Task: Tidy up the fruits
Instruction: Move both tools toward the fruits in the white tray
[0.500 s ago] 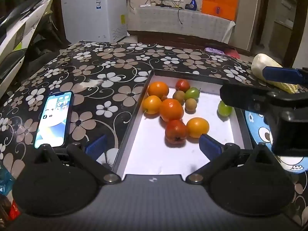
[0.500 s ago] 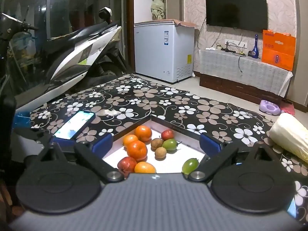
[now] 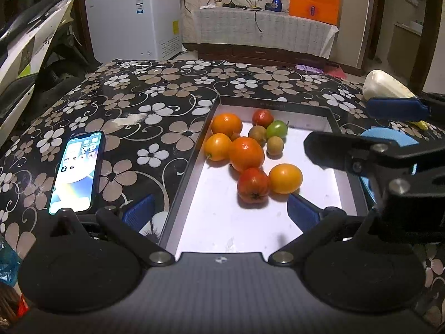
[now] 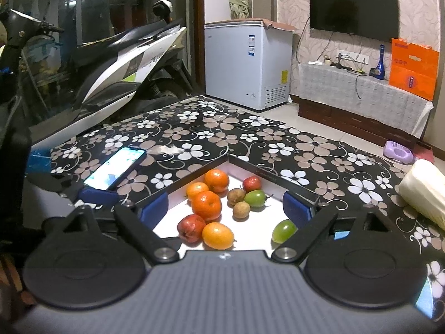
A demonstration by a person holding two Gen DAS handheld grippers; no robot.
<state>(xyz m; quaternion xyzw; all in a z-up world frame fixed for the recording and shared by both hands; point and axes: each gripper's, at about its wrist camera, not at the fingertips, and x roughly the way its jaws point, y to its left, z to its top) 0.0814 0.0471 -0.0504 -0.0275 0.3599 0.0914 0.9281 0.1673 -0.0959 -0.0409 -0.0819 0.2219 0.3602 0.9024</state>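
A shallow white tray (image 3: pixel 211 222) (image 4: pixel 250 239) with a dark rim lies on the flowered table and holds several fruits: oranges (image 3: pixel 246 153) (image 4: pixel 206 205), red fruits (image 3: pixel 253 185) (image 4: pixel 190 228), small brown fruits (image 3: pixel 274 145) and a green one (image 3: pixel 276 129) (image 4: pixel 256 198). Another green fruit (image 4: pixel 283 231) lies apart near the tray's right side, hidden in the left wrist view. My left gripper (image 3: pixel 221 211) is open and empty above the tray's near end. My right gripper (image 4: pixel 226 208) is open and empty above the tray; in the left wrist view it (image 3: pixel 364 130) reaches in from the right.
A lit phone (image 3: pixel 76 172) (image 4: pixel 115 168) lies on the table left of the tray. A pale cabbage-like bundle (image 3: pixel 386 86) (image 4: pixel 422 192) lies at the right edge. A blue plate (image 3: pixel 389 137) sits right of the tray. A scooter (image 4: pixel 111 64) and a freezer (image 4: pixel 247 64) stand beyond.
My right gripper has moved in over the tray's right side and now covers the lone green fruit in the left wrist view. The fruits have not moved.
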